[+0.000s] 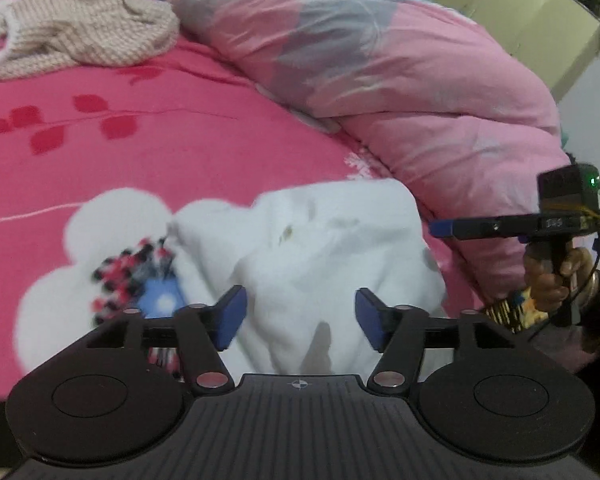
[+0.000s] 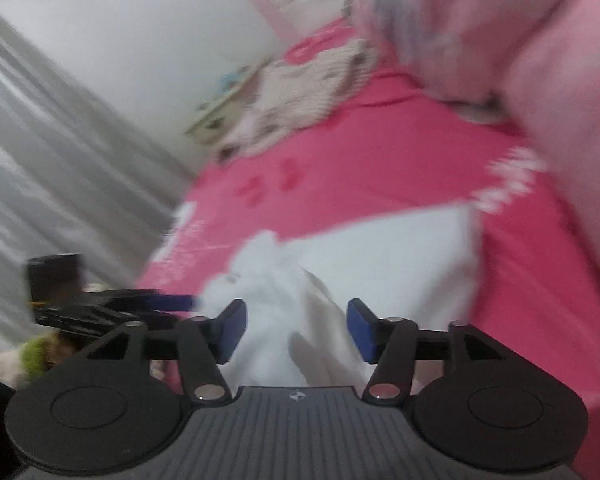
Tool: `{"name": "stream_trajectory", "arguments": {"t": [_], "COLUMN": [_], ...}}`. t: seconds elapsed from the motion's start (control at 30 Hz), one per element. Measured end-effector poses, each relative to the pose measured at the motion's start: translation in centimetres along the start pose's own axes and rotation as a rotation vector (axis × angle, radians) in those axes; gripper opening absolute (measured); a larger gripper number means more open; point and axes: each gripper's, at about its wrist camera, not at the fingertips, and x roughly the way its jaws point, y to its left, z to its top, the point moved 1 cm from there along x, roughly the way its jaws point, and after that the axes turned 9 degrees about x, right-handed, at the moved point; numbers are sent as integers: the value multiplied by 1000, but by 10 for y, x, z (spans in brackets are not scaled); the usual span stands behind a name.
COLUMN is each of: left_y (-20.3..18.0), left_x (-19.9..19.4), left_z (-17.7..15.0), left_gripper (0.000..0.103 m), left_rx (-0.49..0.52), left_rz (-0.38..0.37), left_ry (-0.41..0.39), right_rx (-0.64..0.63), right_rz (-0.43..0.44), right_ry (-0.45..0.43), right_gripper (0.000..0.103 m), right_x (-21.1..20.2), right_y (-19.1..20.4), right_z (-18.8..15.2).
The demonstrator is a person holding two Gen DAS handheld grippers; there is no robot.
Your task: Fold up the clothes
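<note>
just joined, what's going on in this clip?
A person is folding clothes on a bed with pink floral sheet, handheld tongs in each hand. Both the left tongs and right tongs stand open over a crumpled white garment, gripping nothing. A beige knit garment waits further up the bed beside a pink duvet.

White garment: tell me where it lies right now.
In the left wrist view the white garment lies crumpled on the pink bedsheet, just ahead of the open left gripper, beside the pink quilt on its right.
</note>
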Motion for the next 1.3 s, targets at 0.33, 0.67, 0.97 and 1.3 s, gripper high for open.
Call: {"name": "stream_trajectory", "arguments": {"t": [0.33,0.67,0.97,1.3], "left_y": [-20,-37,-19,-36], "left_x": [26,-15,-59,-9], "left_z": [5,-9,-45,-65], "left_gripper": [54,49,57,57], "left_rx": [96,119,-44,64], "left_rz": [14,-124,-175,-108], "left_ry": [14,11,48,181], "right_rx": [-49,-345,-712,-376], "right_rz": [37,182,29,80], "right_ry": [212,216,435,284], "right_gripper": [64,18,39,42], "right_x": [73,13,-3,-19], "right_y": [-7,47,74,55], "right_z": [9,-34,-134,-100]}}
